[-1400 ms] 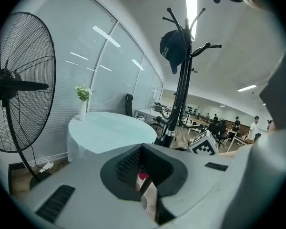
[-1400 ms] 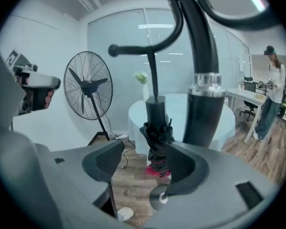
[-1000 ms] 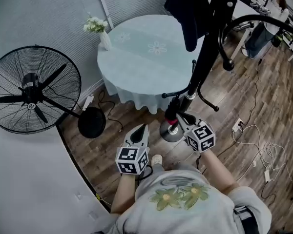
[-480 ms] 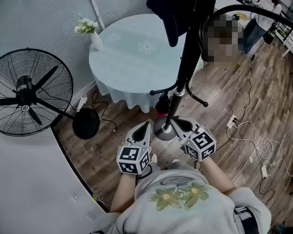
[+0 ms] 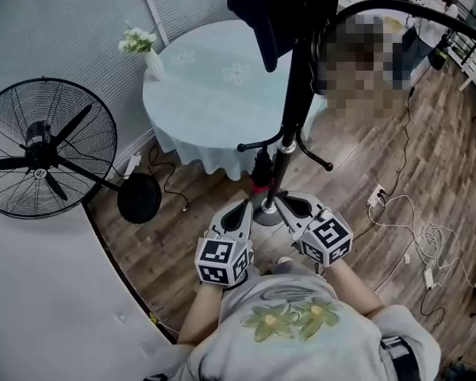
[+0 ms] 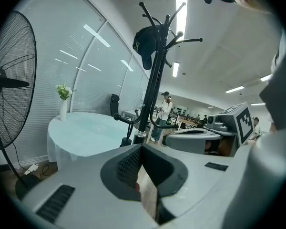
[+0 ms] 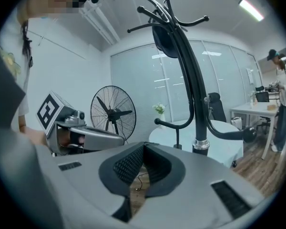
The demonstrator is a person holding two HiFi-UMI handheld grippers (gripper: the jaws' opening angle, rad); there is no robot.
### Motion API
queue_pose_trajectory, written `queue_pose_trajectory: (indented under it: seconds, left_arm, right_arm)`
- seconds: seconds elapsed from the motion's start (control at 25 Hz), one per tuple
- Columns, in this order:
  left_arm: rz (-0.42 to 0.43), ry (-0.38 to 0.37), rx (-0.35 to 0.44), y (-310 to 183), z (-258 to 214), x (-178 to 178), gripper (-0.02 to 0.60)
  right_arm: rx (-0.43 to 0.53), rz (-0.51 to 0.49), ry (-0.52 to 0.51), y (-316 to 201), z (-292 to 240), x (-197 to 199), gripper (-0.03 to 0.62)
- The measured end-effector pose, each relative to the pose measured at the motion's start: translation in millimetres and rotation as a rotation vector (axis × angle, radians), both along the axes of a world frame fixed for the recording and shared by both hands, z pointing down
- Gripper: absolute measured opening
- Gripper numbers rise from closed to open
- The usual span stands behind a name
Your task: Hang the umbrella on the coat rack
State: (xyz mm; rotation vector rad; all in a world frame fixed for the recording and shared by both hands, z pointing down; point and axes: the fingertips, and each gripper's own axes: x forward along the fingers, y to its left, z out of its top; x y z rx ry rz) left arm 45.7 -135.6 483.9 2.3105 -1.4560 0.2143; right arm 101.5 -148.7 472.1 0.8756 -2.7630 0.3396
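Note:
A black coat rack [image 5: 290,109] stands straight ahead, its round base [image 5: 263,213] on the wooden floor. A small black folded umbrella with a red end [image 5: 259,173] hangs low beside the pole, under a lower hook. A black cap [image 5: 270,14] hangs near the top. My left gripper [image 5: 244,206] and right gripper [image 5: 279,203] sit side by side in front of the base. Both are shut and hold nothing. The rack [image 6: 152,89] rises beyond the closed jaws in the left gripper view, and the rack [image 7: 190,80] shows likewise in the right gripper view.
A round table with a pale cloth [image 5: 206,78] stands behind the rack, with a vase of flowers [image 5: 147,50] on it. A black standing fan [image 5: 47,145] is at the left. White cables and a power strip [image 5: 428,244] lie on the floor to the right.
The right gripper was against the red end by the pole and now sits back from it. The left gripper has come forward, level with the right one, near the base.

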Motion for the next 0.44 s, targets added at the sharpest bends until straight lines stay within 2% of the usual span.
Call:
queue_pose_trajectory:
  seconds: [0.44]
  left_arm:
    - [0.016,-0.021,-0.004,2,0,13,0.003]
  right_arm:
    - [0.004,-0.019,0.015,6,1,7,-0.002]
